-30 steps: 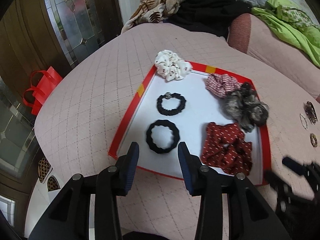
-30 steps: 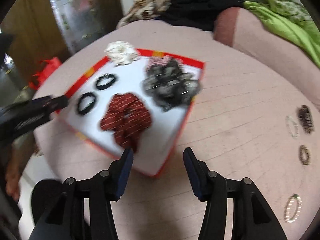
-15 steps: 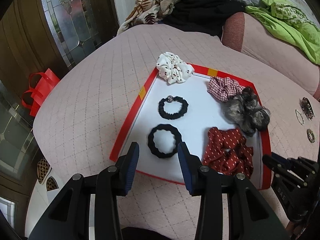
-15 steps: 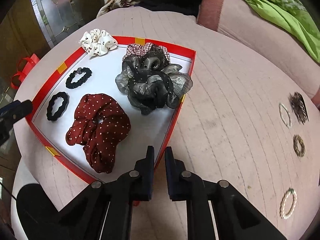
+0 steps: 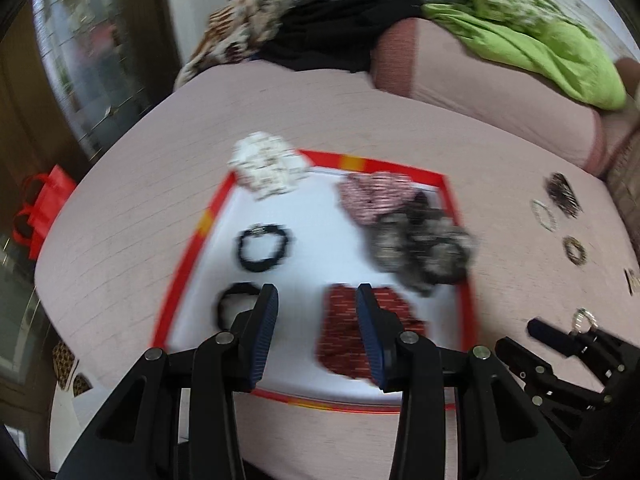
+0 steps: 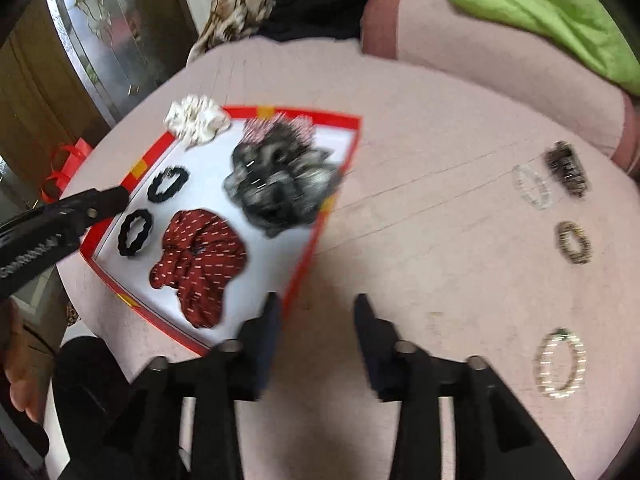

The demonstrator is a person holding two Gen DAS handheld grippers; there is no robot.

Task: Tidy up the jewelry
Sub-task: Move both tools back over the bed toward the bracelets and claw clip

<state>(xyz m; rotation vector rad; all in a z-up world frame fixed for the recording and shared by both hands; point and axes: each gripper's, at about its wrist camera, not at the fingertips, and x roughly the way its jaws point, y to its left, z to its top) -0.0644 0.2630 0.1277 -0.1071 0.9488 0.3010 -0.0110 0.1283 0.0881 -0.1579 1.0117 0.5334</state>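
With nothing between them, the jaws of the right gripper (image 6: pixel 316 308) had just reopened and the left gripper (image 5: pixel 316 300) stood part open, while the pearl bracelet (image 6: pixel 560 364) at lower right looked light, stiff and slippery, best pinched across its band.

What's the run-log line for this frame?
left claw: open, empty, over tray | right claw: just reopened, empty, at tray edge | bracelets: on bedspread, untouched

Cloth scrunchies (image 6: pixel 198 258) lie in a smooth white tray (image 6: pixel 304 256) on quilted fabric (image 6: pixel 420 240).
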